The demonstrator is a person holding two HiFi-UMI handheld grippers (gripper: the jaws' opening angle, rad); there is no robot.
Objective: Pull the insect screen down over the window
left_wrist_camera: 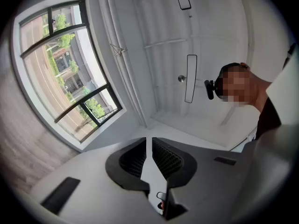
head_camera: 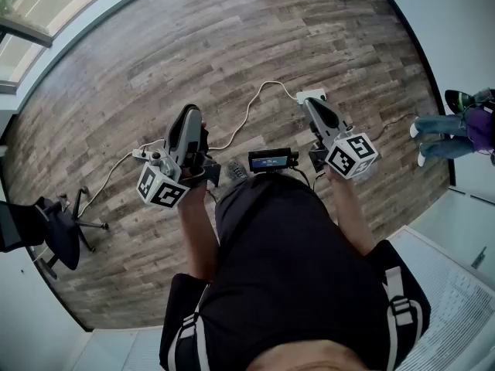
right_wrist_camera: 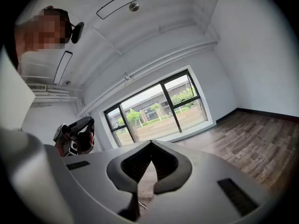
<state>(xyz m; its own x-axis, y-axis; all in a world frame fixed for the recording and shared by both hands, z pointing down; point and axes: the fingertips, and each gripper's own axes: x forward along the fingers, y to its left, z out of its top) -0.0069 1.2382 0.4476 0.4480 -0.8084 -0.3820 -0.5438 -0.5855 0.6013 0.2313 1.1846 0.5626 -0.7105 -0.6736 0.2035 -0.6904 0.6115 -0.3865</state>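
Observation:
The window (right_wrist_camera: pixel 156 108) with dark frames fills the far wall in the right gripper view. It also shows at the left of the left gripper view as the window (left_wrist_camera: pixel 65 73) and as a corner of the window (head_camera: pixel 31 14) in the head view. No insect screen can be made out on it. I stand well back from it. My left gripper (head_camera: pixel 188 114) is held at waist height and tilts upward, its jaws (left_wrist_camera: pixel 149 141) closed to a thin slit with nothing between. My right gripper (head_camera: pixel 309 103) points toward the window, its tips (right_wrist_camera: pixel 151 143) touching, empty.
Wood floor lies between me and the window. A black office chair (head_camera: pixel 58 234) stands at the left. A white power strip (head_camera: pixel 312 95) with a cable lies on the floor ahead. Another person's legs (head_camera: pixel 445 134) show at the right. A white ledge (head_camera: pixel 456 284) runs behind me.

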